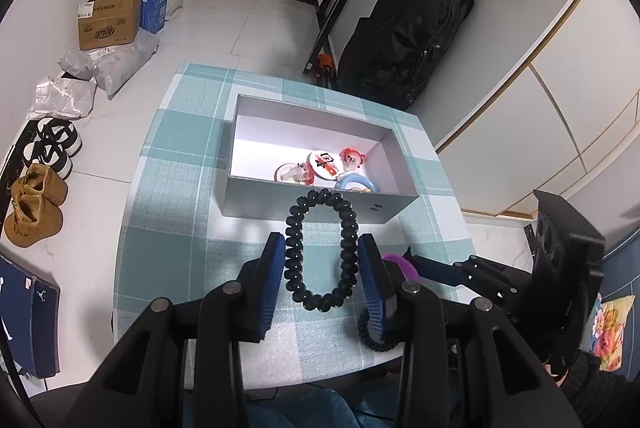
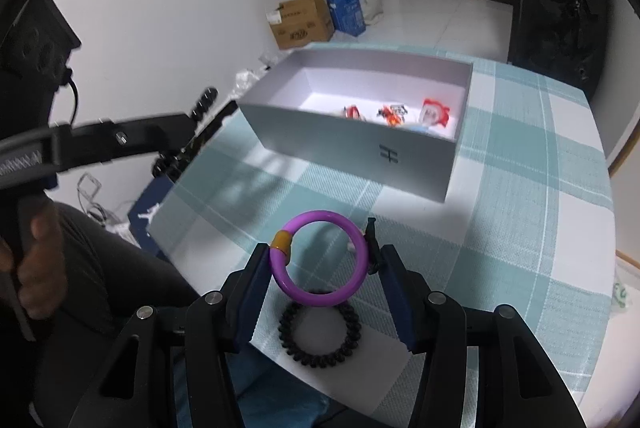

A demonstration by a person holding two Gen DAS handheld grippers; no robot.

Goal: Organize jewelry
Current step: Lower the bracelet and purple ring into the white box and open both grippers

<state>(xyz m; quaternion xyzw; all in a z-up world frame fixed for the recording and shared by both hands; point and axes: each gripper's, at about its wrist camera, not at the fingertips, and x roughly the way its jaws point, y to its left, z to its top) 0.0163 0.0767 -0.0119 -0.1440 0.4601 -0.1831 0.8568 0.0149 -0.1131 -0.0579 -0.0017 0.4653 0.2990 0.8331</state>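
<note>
My left gripper (image 1: 322, 242) is shut on a black beaded bracelet (image 1: 320, 248), squeezed into a tall oval above the table, just short of the grey open box (image 1: 320, 202). The box holds several red and white trinkets (image 1: 326, 164). In the right wrist view my right gripper (image 2: 325, 252) is shut on a purple ring bracelet (image 2: 320, 262) with an orange bead, held a little above the cloth. A small black clip-like piece (image 2: 372, 246) sits by its right pad. A second black beaded bracelet (image 2: 320, 328) lies on the table under the purple one.
A teal checked cloth (image 2: 520, 208) covers the table, whose near edge is close beneath both grippers. Cardboard boxes (image 1: 108, 20), shoes (image 1: 36, 204) and a black bag (image 1: 404, 36) stand on the floor beyond. A person's hand (image 2: 36, 268) grips the left handle.
</note>
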